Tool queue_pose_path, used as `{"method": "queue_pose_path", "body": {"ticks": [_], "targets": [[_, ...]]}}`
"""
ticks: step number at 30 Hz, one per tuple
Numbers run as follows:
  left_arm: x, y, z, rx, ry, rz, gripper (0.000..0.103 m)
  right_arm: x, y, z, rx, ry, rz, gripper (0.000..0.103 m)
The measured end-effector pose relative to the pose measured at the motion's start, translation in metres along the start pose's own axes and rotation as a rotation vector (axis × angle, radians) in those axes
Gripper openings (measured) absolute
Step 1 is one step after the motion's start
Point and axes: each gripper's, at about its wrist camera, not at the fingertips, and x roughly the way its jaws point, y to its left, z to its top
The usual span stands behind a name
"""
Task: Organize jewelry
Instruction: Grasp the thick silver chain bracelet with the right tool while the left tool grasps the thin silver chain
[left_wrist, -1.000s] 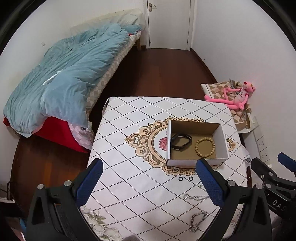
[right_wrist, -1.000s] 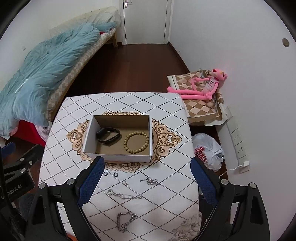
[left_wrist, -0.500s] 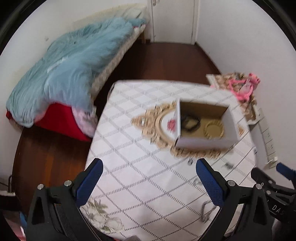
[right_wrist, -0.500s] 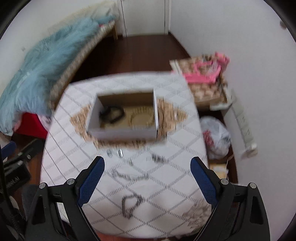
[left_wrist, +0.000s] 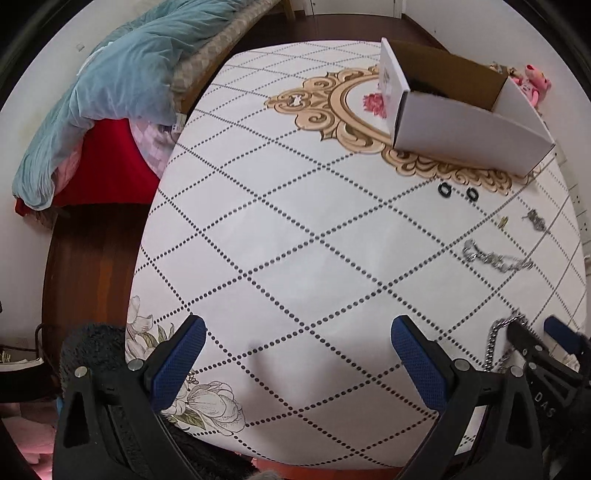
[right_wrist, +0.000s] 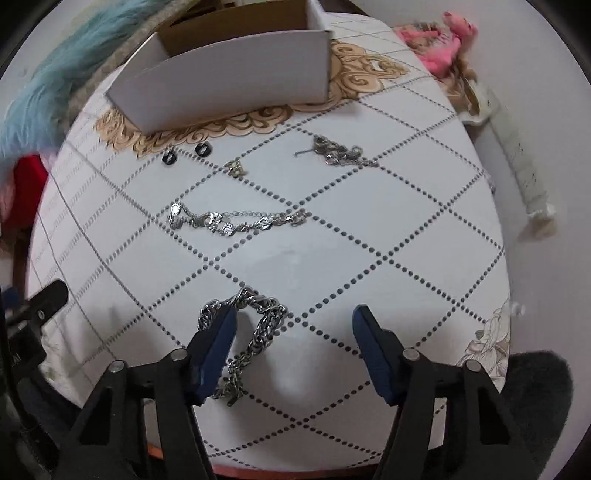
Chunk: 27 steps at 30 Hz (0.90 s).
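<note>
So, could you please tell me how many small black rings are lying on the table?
2: both lie just in front of the white box, side by side, one ring left of the other ring. The box's inside is hidden here.

left tongs (left_wrist: 295, 345) spread, right tongs (right_wrist: 295, 326) spread

The bench (left_wrist: 295, 240) wears a white cloth with dotted diamonds, gold scrollwork and flowers at its near corners. Past its left edge a bed carries a rumpled blue duvet (left_wrist: 122, 81) over a red sheet (left_wrist: 107, 162). Beyond the far right corner sits a pink plush toy (left_wrist: 535, 83); a white power strip (right_wrist: 517, 155) lies off the right edge.
</note>
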Motion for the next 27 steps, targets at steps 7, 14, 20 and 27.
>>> {"method": "queue_pose_path", "body": {"ticks": [7,14,20,27], "targets": [[0.002,-0.02,0.005,0.062,-0.014,-0.012,0.102,-0.003,-0.007,-0.006,-0.013,-0.054,0.001,0.011],[0.005,-0.064,0.016,0.168,-0.026,-0.059,0.102,-0.01,-0.085,0.01,0.167,-0.067,-0.012,0.011],[0.014,-0.107,0.029,0.284,-0.029,-0.124,0.102,-0.009,-0.111,0.015,0.213,-0.067,0.003,0.011],[0.014,-0.142,0.029,0.403,-0.063,-0.156,0.094,-0.006,-0.122,0.015,0.249,-0.055,0.034,0.011]]}}
